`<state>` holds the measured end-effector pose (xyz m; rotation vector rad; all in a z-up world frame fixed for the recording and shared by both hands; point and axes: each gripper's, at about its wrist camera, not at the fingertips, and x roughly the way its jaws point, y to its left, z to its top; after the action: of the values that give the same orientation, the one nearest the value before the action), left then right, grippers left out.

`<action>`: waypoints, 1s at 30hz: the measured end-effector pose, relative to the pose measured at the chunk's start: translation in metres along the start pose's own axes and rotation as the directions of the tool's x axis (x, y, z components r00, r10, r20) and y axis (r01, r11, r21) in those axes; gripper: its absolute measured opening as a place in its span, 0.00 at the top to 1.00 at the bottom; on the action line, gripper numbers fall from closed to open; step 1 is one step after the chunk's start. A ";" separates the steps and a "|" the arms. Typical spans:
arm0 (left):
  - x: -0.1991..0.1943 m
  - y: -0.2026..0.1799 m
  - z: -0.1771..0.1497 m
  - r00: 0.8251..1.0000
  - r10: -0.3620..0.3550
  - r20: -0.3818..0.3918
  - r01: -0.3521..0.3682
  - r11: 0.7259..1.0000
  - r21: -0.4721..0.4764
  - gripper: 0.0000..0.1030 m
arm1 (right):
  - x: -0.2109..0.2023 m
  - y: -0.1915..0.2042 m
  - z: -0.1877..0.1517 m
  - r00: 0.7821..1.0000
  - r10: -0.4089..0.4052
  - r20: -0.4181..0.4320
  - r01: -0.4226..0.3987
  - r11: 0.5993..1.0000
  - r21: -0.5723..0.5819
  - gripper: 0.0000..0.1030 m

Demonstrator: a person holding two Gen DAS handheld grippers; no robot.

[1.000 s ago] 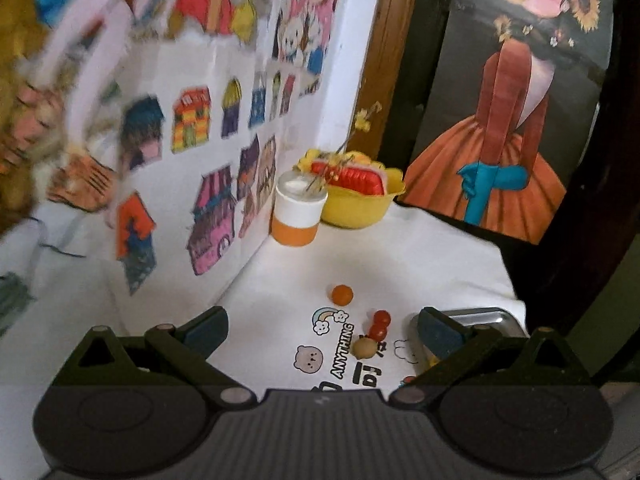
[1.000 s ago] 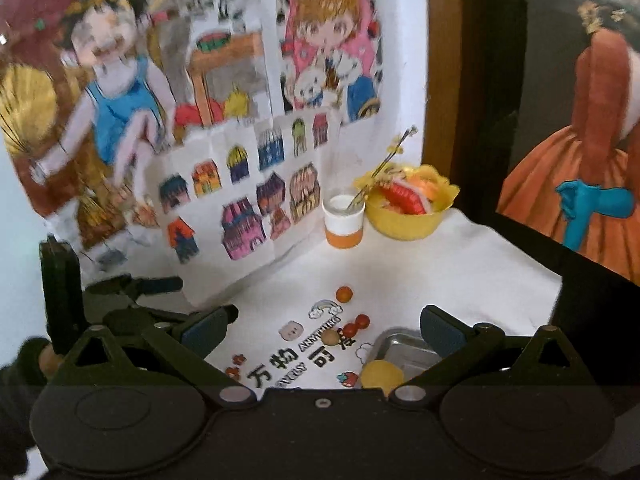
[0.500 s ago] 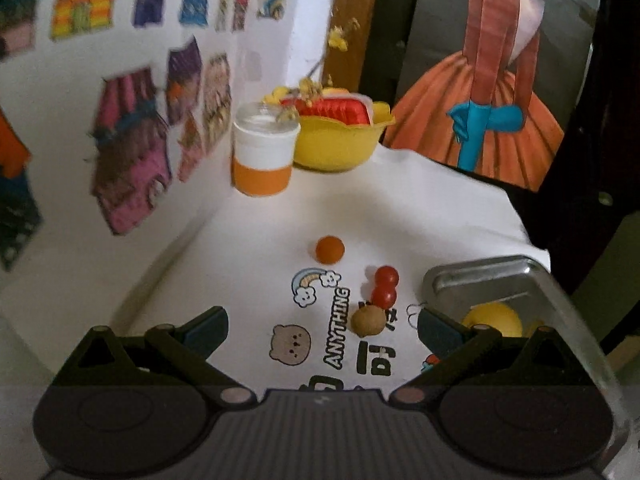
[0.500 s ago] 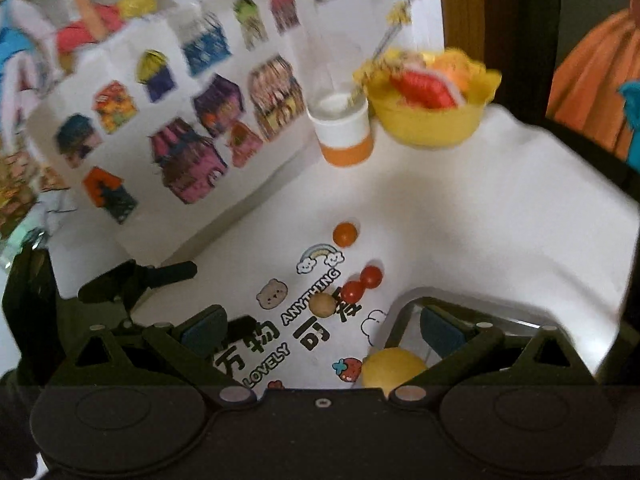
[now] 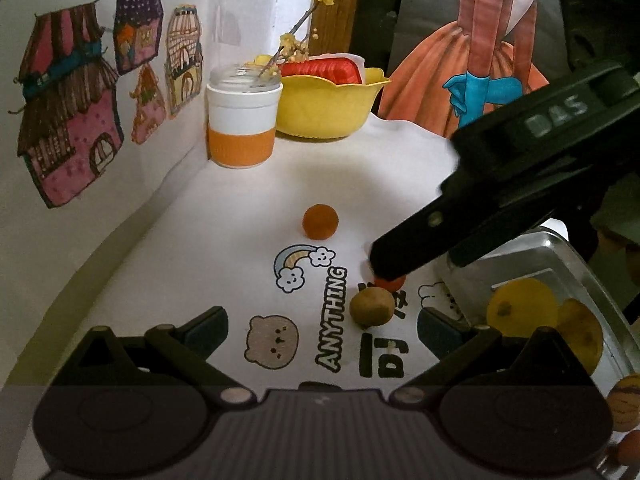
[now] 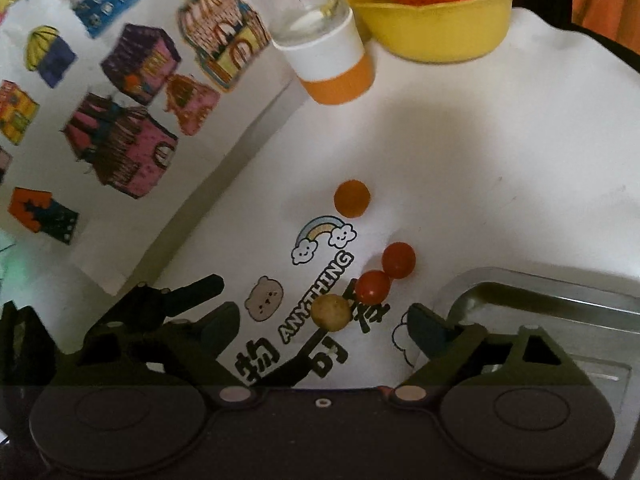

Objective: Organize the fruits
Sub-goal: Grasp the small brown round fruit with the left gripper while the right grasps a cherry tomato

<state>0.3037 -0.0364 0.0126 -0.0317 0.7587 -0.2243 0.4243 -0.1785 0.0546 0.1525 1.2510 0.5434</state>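
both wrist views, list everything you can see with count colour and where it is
small round fruit: 1, orange, on the cloth beyond the rainbow print
cherry tomatoes: 2, red, touching each other, on the cloth left of the tray
round fruit: 1, tan-brown, touching the nearer tomato
metal tray: 1, silver, right edge of the table
fruits in tray: at least 2, yellow, near end of the tray
cup: 1, white with orange band, far left by the wall
bowl: 1, yellow, holding a red item, beside the cup
tablecloth: 1, white with cartoon prints
house drawings: several, multicoloured, on the left wall
left gripper: open, empty
right gripper: open, over the tan fruit
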 end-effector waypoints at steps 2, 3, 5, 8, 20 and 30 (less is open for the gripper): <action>0.002 -0.001 -0.001 1.000 -0.001 0.001 0.001 1.000 0.000 0.00 | 0.006 -0.003 0.001 1.000 -0.010 0.001 0.010 1.000 0.011 0.19; 0.003 -0.002 -0.001 1.000 -0.002 0.003 0.002 1.000 0.001 0.01 | 0.009 -0.005 0.001 1.000 -0.017 0.002 0.017 1.000 0.019 0.20; 0.004 -0.003 -0.002 1.000 -0.002 0.012 0.002 1.000 -0.001 0.01 | 0.013 -0.008 0.002 1.000 -0.024 0.006 0.024 0.999 0.035 0.25; 0.005 -0.005 -0.003 1.000 -0.008 0.022 0.008 1.000 -0.003 0.06 | 0.018 -0.013 0.003 0.999 -0.035 0.011 0.035 0.998 0.051 0.33; 0.013 -0.011 0.000 0.999 -0.028 0.022 0.028 1.000 0.001 0.32 | 0.032 -0.022 0.003 0.998 -0.055 0.019 0.054 0.997 0.063 0.50; 0.020 -0.013 0.002 0.998 -0.063 0.008 0.063 0.998 0.000 0.51 | 0.039 -0.019 0.007 0.998 -0.056 0.031 0.054 0.997 0.051 0.65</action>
<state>0.3162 -0.0536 0.0020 -0.0567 0.7508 -0.2837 0.4447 -0.1753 0.0163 0.1681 1.2345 0.4603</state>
